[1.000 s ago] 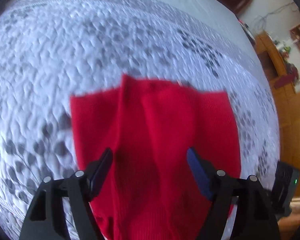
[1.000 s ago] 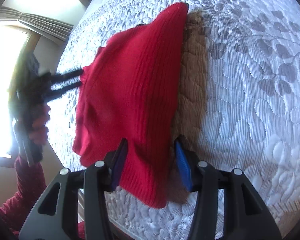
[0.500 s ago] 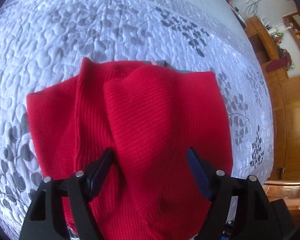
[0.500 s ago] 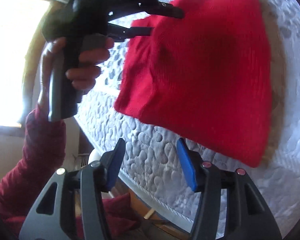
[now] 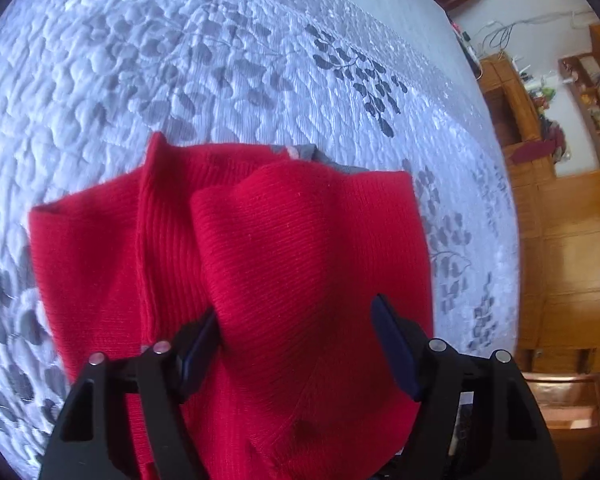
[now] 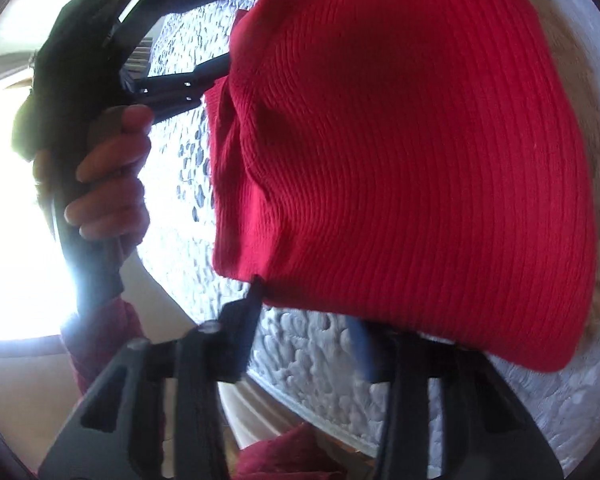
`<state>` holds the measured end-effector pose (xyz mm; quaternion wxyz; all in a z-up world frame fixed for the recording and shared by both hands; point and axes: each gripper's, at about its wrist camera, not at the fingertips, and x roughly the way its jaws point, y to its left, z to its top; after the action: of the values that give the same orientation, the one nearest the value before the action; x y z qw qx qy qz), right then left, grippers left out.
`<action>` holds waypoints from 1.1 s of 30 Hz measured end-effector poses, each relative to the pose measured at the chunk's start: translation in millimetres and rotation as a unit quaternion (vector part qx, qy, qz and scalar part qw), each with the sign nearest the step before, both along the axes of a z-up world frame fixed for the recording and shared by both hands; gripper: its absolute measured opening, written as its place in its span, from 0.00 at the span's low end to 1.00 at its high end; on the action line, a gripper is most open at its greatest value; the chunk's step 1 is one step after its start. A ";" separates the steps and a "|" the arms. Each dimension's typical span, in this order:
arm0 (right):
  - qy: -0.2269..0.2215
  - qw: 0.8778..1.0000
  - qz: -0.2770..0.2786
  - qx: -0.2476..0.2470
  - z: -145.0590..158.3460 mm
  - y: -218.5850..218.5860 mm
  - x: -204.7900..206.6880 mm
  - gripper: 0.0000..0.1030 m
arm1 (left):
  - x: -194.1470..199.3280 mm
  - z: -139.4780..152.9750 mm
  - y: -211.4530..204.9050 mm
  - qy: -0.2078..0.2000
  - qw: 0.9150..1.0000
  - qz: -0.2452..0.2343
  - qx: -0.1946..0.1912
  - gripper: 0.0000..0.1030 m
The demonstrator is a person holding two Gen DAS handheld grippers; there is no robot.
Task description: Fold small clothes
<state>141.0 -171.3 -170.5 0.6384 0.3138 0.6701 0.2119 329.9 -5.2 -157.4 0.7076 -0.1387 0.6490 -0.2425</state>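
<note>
A red ribbed knit garment [image 5: 260, 264] lies folded and bunched on the white quilted bed [image 5: 220, 60]. My left gripper [image 5: 296, 328] is open, its jaws wide apart around a raised fold of the red knit. In the right wrist view the garment [image 6: 400, 152] fills the frame. My right gripper [image 6: 308, 312] is open at the garment's near edge, with the knit draped over its right finger. The left gripper [image 6: 236, 20] also shows there, held in a hand at the garment's far side.
A grey scrap of cloth [image 5: 332, 160] peeks out behind the red knit. Wooden cabinets and shelves [image 5: 560, 220] stand past the bed's right edge. The bed's edge [image 6: 320, 396] runs just under my right gripper, with a bright window [image 6: 16, 200] at the left.
My right gripper swung off the garment's side and came in close at its near edge. My left gripper pushed forward, and a raised fold now sits between its jaws.
</note>
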 end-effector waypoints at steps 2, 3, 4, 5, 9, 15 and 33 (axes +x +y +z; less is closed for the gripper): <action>-0.004 1.000 -0.003 -0.005 2.1 -2.6 1.1 0.09 | -2.2 5.2 -5.8 -0.022 0.998 -0.014 0.062 0.70; -0.009 1.000 0.002 -0.009 3.9 -1.9 1.2 0.08 | -2.8 7.3 -7.1 -0.030 0.996 -0.017 0.087 0.70; -0.012 1.000 0.005 -0.014 6.1 -2.6 0.6 0.07 | -4.5 10.8 -10.0 -0.043 0.993 -0.024 0.111 0.70; -0.017 1.000 0.008 -0.019 7.7 -0.5 -0.7 0.07 | -5.4 13.0 -11.4 -0.048 0.991 -0.029 0.119 0.70; -0.043 0.999 0.010 -0.012 25.4 0.2 -4.4 0.07 | -7.1 15.8 -7.8 -0.022 0.996 -0.030 0.083 0.71; -0.072 0.996 -0.018 0.040 55.5 -13.8 4.8 0.07 | -20.8 9.9 5.3 0.029 0.999 0.000 0.033 0.71; -0.130 0.990 -0.019 0.054 87.7 -26.1 0.3 0.06 | -16.1 -9.8 -11.7 0.085 0.996 0.004 -0.013 0.68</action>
<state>141.3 -197.4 -82.7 0.7060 0.3305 0.5629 0.2749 313.8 -16.9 -167.2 0.6492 -0.1706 0.7031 -0.2348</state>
